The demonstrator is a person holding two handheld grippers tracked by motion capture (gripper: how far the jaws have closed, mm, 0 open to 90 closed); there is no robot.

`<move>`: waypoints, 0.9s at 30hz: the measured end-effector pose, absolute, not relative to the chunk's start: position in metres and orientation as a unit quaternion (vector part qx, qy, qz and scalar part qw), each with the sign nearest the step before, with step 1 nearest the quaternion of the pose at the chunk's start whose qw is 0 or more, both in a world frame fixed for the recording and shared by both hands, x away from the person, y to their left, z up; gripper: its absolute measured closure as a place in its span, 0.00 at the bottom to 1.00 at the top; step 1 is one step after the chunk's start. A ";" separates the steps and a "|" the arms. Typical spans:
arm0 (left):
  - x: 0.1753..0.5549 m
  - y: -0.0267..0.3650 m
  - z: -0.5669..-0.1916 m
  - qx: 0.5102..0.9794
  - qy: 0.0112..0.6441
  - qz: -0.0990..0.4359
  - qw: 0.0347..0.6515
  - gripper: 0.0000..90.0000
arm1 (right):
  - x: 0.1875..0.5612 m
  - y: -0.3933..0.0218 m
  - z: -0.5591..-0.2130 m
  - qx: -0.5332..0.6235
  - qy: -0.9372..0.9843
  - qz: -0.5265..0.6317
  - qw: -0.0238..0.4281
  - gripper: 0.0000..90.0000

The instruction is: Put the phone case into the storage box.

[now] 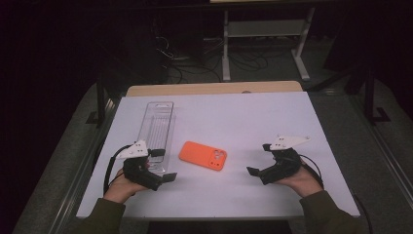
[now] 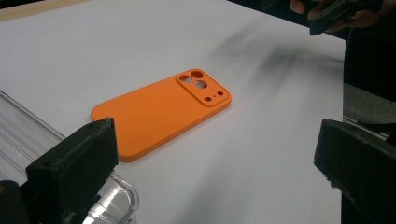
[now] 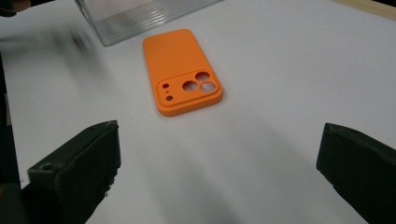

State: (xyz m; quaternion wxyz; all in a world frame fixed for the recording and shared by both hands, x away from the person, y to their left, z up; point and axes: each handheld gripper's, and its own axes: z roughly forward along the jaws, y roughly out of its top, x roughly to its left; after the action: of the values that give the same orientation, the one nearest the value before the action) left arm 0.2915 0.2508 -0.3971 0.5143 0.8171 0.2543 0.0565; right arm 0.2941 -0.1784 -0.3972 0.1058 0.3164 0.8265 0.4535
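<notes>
step: approach, phone case (image 1: pixel 202 155) not yet gripped, near table's (image 1: pixel 253 117) front edge | left gripper (image 1: pixel 163 165) and right gripper (image 1: pixel 258 158) held wide apart, empty | next: case edge to be pinched, tray (image 1: pixel 157 126) beside

My grippers, left (image 1: pixel 163 165) and right (image 1: pixel 259 159), are black with grey three-cornered plates, black cables; my sleeves are olive.

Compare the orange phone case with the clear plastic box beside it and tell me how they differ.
The orange phone case is opaque and bright; the clear plastic box is see-through with ribbed walls. The case is short and flat with camera cutouts at one end; the box is longer, narrower and has raised sides. The case lies crosswise between the grippers; the box runs away from the person, its near end by the left gripper. Both rest on the white table, untouched.
</notes>
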 end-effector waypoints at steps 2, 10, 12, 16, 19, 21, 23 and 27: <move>0.291 0.251 -0.397 0.816 0.254 0.056 0.515 0.00 | 0.296 -0.177 -0.396 0.316 0.828 0.451 0.105 0.00; 0.291 0.250 -0.397 0.816 0.253 0.054 0.516 0.00 | 0.302 -0.172 -0.396 0.311 0.837 0.437 0.103 0.00; 0.291 0.250 -0.397 0.816 0.253 0.054 0.516 0.00 | 0.303 -0.172 -0.395 0.311 0.838 0.437 0.103 0.00; 0.291 0.250 -0.397 0.816 0.254 0.054 0.517 0.00 | 0.306 -0.169 -0.393 0.308 0.838 0.437 0.106 0.00; 0.291 0.250 -0.397 0.817 0.252 0.054 0.516 0.00 | 0.308 -0.168 -0.392 0.308 0.838 0.438 0.106 0.00; 0.291 0.250 -0.396 0.820 0.249 0.055 0.512 0.00 | 0.310 -0.166 -0.391 0.306 0.839 0.438 0.104 0.00; 0.291 0.250 -0.396 0.821 0.250 0.054 0.511 0.00 | 0.311 -0.166 -0.391 0.302 0.840 0.438 0.106 0.00; 0.290 0.249 -0.396 0.820 0.249 0.052 0.513 0.00 | 0.315 -0.162 -0.388 0.301 0.842 0.436 0.105 0.00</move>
State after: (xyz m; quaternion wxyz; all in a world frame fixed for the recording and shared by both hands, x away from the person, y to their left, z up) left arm 0.2905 0.2487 -0.3964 0.5132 0.8197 0.2492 0.0518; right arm 0.3146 -0.1617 -0.3883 0.1048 0.3008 0.8418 0.4358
